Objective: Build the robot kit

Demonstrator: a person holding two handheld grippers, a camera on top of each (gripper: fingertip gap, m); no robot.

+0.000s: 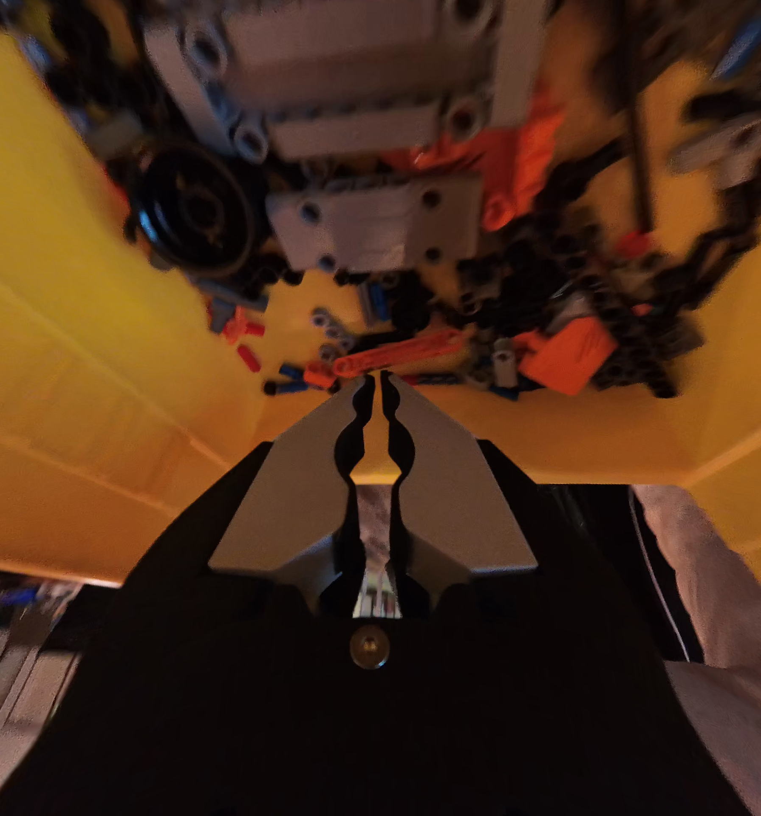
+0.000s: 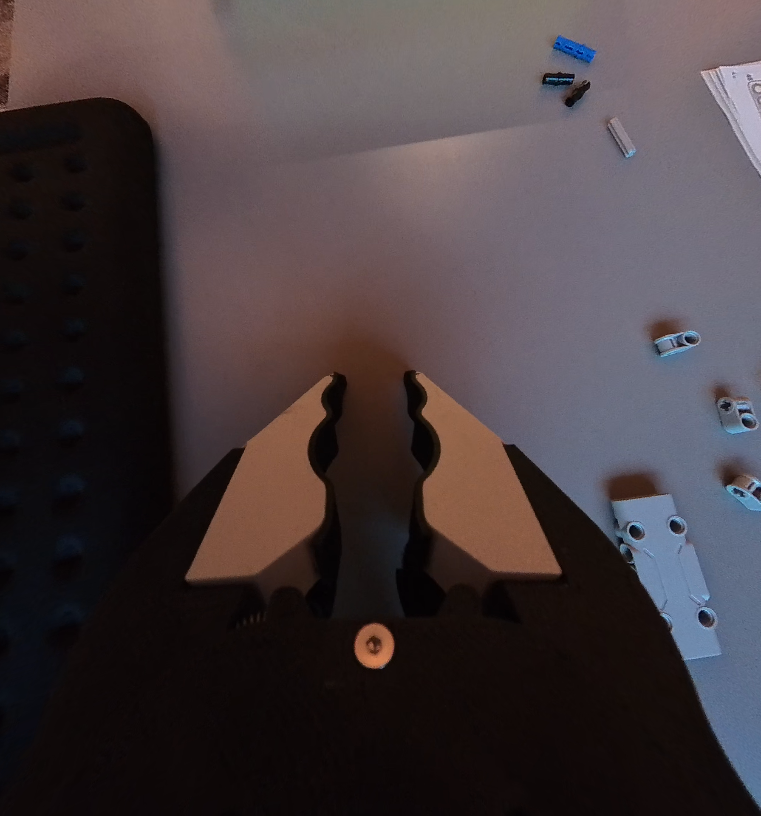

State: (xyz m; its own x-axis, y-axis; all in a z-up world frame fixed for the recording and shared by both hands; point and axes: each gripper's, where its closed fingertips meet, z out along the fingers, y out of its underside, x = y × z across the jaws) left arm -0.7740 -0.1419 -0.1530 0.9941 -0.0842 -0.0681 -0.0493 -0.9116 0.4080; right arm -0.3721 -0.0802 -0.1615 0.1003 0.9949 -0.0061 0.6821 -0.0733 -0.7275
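My left gripper (image 1: pixel 377 376) hangs over a yellow bin (image 1: pixel 82 353) full of loose building-toy parts. Its jaws are almost together with only a thin slit between them. The tips sit right at the near end of a long orange beam (image 1: pixel 398 353); the blurred view does not show whether they pinch it. Small blue, red and black pins (image 1: pixel 292 386) lie around the tips. My right gripper (image 2: pixel 375 375) is open and empty, low over a bare grey table (image 2: pixel 414 221).
The bin also holds a black wheel (image 1: pixel 197 212), grey panels (image 1: pixel 378 221), an orange panel (image 1: pixel 564 357) and black track links (image 1: pixel 701 265). On the table lie a black studded plate (image 2: pixel 60 309), a grey panel (image 2: pixel 665 574), grey connectors (image 2: pixel 737 414), pins (image 2: pixel 573 48) and a printed booklet (image 2: pixel 758 119).
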